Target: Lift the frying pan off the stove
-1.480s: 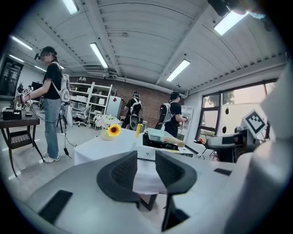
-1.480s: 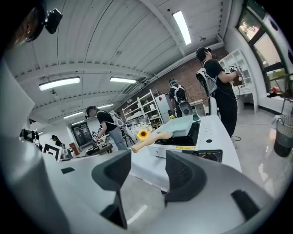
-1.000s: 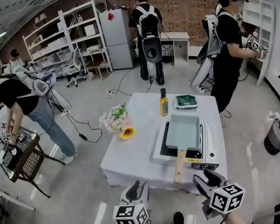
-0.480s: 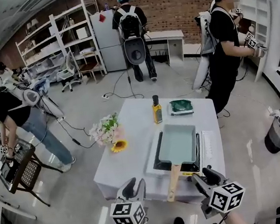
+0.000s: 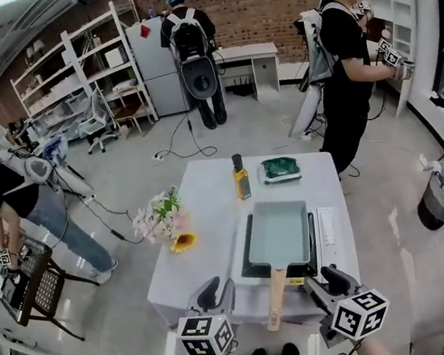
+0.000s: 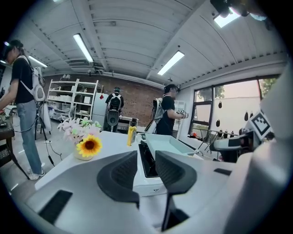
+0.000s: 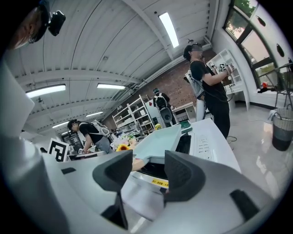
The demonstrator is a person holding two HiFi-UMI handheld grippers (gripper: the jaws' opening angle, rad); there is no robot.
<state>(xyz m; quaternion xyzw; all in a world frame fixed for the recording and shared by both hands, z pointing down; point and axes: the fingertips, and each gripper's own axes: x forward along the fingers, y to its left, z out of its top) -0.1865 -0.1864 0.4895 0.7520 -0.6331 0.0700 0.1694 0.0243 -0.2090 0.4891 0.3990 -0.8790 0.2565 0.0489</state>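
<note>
A pale green rectangular frying pan (image 5: pixel 278 232) sits on a white and black tabletop stove (image 5: pixel 327 238) at the near right of the white table (image 5: pixel 208 256). Its wooden handle (image 5: pixel 275 299) points toward me and ends between my two grippers. My left gripper (image 5: pixel 212 290) hovers at the table's near edge, left of the handle, open and empty (image 6: pixel 146 161). My right gripper (image 5: pixel 331 277) hovers right of the handle by the stove's front corner, also open and empty (image 7: pixel 149 165). In the right gripper view the pan (image 7: pixel 160 139) and handle (image 7: pixel 138 163) lie just beyond the jaws.
On the table stand a yellow oil bottle (image 5: pixel 241 177), a green packet (image 5: pixel 280 168) and a bouquet with a sunflower (image 5: pixel 183 241). A person in black (image 5: pixel 344 59) stands right of the table, another (image 5: pixel 13 196) bends over a chair at the left. A bin (image 5: pixel 437 199) stands at the right.
The table, stove and pan have drawn closer and shifted left in the head view. The handle's end now lies between the grippers. Both grippers' jaws look unchanged.
</note>
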